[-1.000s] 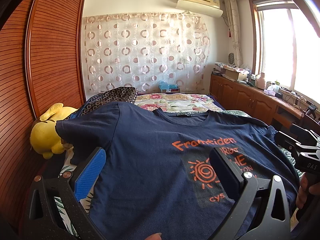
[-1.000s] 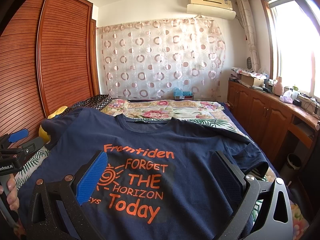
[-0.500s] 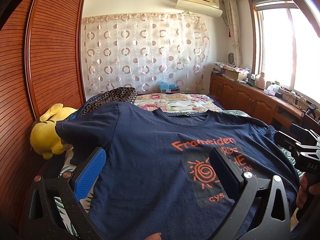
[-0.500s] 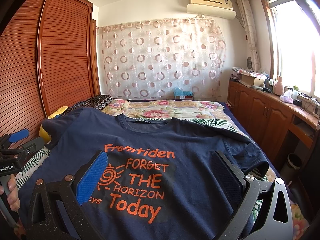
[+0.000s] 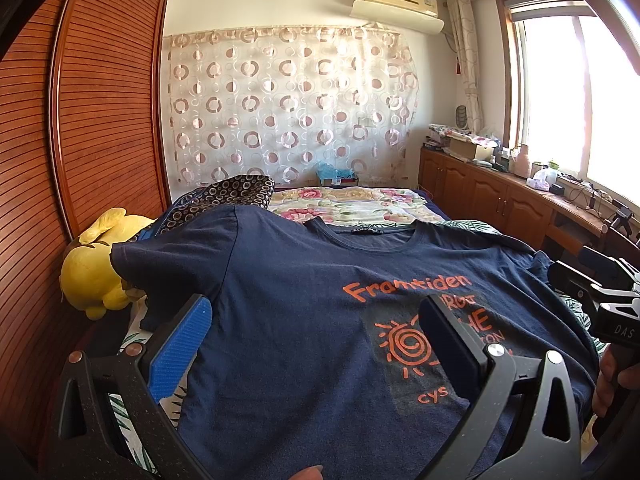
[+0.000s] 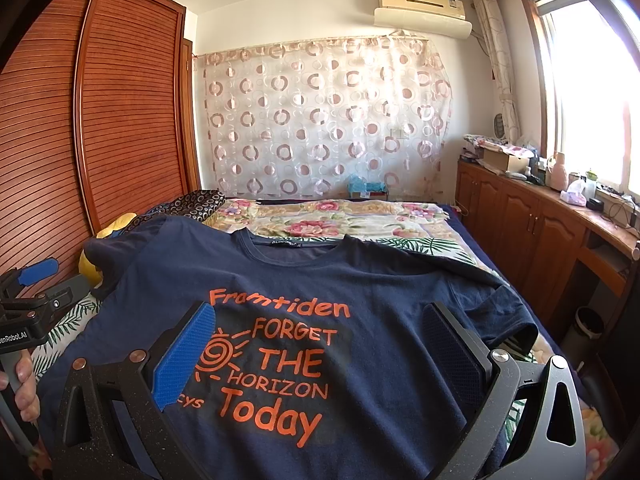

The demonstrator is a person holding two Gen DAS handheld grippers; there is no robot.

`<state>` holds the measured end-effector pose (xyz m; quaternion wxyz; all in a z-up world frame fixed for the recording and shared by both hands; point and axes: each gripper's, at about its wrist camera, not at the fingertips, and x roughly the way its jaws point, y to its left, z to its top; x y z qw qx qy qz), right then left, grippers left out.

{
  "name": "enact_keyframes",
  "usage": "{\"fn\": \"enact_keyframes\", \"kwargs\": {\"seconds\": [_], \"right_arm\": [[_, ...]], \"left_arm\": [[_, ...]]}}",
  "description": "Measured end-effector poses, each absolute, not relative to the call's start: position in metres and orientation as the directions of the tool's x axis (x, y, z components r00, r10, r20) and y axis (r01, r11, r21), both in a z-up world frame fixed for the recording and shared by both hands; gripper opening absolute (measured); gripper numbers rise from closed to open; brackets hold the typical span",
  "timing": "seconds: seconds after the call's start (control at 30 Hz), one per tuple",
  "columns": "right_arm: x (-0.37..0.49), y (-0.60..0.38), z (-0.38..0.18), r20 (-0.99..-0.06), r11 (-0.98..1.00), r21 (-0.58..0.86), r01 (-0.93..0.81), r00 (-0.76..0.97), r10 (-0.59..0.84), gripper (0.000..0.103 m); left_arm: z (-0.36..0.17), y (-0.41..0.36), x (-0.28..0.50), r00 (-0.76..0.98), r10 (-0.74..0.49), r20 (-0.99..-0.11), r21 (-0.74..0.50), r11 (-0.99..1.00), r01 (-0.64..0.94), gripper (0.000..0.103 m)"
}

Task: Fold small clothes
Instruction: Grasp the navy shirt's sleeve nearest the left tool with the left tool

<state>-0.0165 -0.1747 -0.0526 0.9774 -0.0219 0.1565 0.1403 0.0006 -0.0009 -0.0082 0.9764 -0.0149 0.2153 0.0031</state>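
hovering open: left tool [image 5: 312,336], right tool [image 6: 316,340], above flat t-shirt [image 6: 360,292].

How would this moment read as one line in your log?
stage: pre-fold | navy T-shirt: flat on bed, print up | left tool: open | right tool: open

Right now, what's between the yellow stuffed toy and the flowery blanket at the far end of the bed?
In the left wrist view, a dark circle-patterned cloth lies between the yellow plush toy and the floral blanket, above the navy T-shirt's sleeve.
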Motion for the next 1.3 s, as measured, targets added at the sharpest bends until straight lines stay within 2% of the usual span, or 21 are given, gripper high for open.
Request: {"fn": "enact_keyframes", "kwargs": {"seconds": [0.3,0.6,0.7,1.07,1.2,1.3], "right_arm": [[-0.011,-0.176,-0.055,-0.332,0.956,0.007,-0.293,0.901,0.279,0.103],[0.006,-0.166,-0.063,-0.401,0.933,0.015,-0.359,0.853,0.335,0.103],[0.015,-0.160,-0.063,-0.425,0.921,0.009,-0.389,0.832,0.356,0.103],[0.030,-0.146,-0.050,-0.466,0.864,-0.014,-0.503,0.768,0.440,0.102],[0.038,-0.142,-0.051,-0.493,0.832,-0.025,-0.554,0.731,0.472,0.099],[0.043,-0.147,-0.052,-0.509,0.817,-0.028,-0.576,0.712,0.484,0.099]], "left_arm": [[-0.025,0.011,0.004,0.898,0.003,-0.441,-0.026,1.000,-0.016,0.103],[-0.026,0.038,0.011,0.867,0.044,-0.497,-0.008,0.998,-0.056,0.103],[-0.026,0.054,0.012,0.860,0.065,-0.507,0.008,0.997,-0.071,0.103],[-0.022,0.130,0.035,0.832,0.044,-0.553,-0.051,0.995,-0.087,0.103],[-0.025,0.149,0.046,0.824,0.024,-0.566,-0.067,0.995,-0.075,0.097],[-0.028,0.163,0.056,0.812,0.019,-0.583,-0.077,0.994,-0.078,0.083]]}}
